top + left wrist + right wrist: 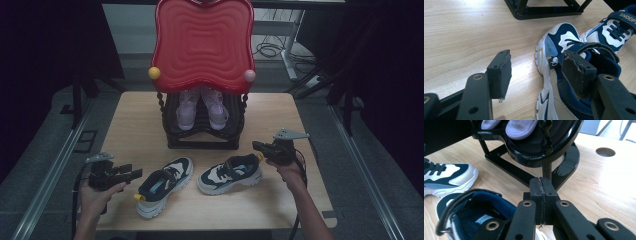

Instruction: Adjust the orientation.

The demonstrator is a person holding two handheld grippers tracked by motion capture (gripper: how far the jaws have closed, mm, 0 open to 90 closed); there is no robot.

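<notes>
Navy sneakers (pixel 165 186) side by side on the table (pixel 130 125).
Left gripper (pixel 131 174) at 9 o'clock gapes wide, empty; right gripper (pixel 258 146) at 3 o'clock is pressed closed, empty.

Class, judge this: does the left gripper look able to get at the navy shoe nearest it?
Probably yes: the left gripper is open beside the navy shoe, with nothing between them.

A black shoe rack (pixel 202 135) stands at the middle of the wooden table (pixel 135 112), toward its far edge, with a pair of pink shoes (pixel 201 109) on its shelf. Its wavy red top (pixel 202 42) carries a yellow ball (pixel 154 73) and a pink ball (pixel 249 75) at the front corners. Cables (pixel 270 49) lie on the floor beyond.
</notes>
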